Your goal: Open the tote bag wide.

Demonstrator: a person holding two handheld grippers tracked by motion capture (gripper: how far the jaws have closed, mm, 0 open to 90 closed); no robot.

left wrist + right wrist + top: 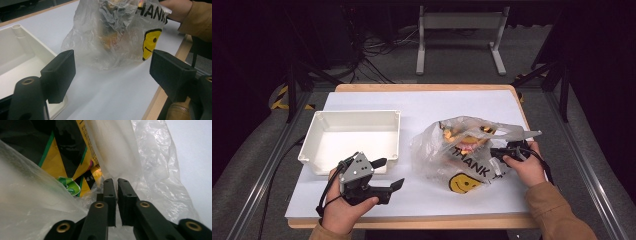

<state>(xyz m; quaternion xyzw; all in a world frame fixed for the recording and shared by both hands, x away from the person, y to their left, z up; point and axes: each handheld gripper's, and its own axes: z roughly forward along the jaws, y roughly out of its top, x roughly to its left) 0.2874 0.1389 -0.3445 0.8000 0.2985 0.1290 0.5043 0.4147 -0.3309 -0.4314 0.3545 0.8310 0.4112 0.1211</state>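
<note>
Right claw (pixel 116 182) at plastic bag (pixel 155 165); snack packet (pixel 65 150) inside

The high view is taken from above the near table edge, facing forward and down — the whole table (pixel 422 102) is covered from a distance. The left gripper view is set low over the tabletop, looking level across it at the plastic bag (pixel 112 35), seen near. The right gripper view is pressed close against that bag (pixel 155 170) — the part shared by all three views.
</note>
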